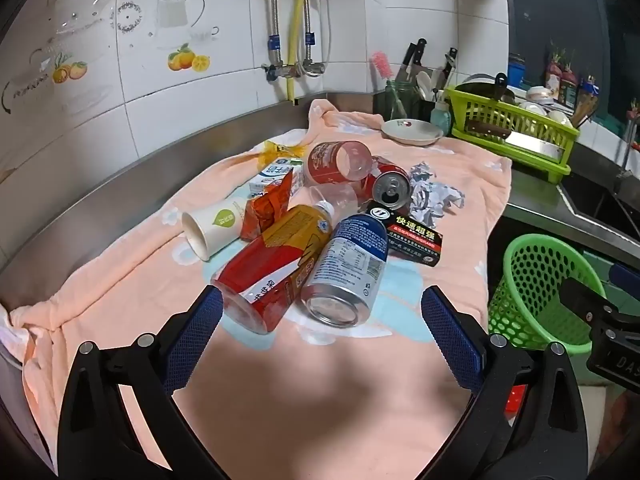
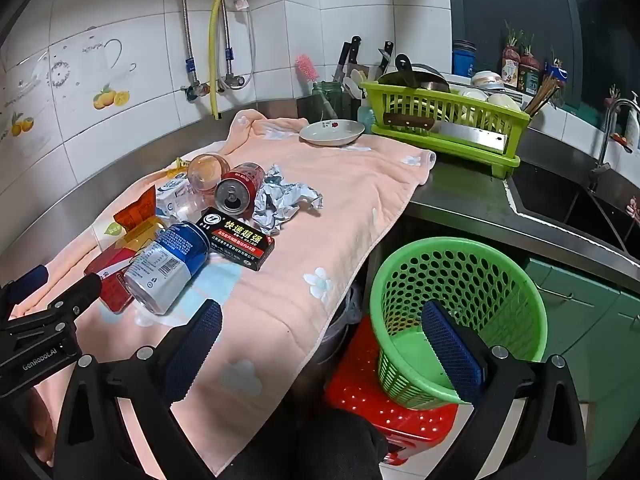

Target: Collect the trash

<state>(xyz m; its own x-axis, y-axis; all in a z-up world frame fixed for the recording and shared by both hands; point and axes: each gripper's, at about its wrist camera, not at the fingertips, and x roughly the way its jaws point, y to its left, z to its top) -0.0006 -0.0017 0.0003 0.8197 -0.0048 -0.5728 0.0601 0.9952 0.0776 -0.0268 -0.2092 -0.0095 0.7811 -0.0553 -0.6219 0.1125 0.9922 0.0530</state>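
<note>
Near towel's (image 1: 132, 300) front edge: blue can (image 1: 346, 268) on its side, touching red bottle (image 1: 272, 268). Left gripper (image 1: 320, 344) spread wide, empty, just short. Advised: straddle can across its width, avoiding bottle. Basket (image 2: 460, 308) off right edge; right gripper (image 2: 320, 348) likewise spread, empty.

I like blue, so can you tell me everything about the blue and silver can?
The blue and silver can looks like metal, blue toward its top, silver with small print and a barcode lower down. It lies on its side on the pink towel, shiny base toward the cameras, leaning against the red and yellow bottle and touching the black box.
</note>
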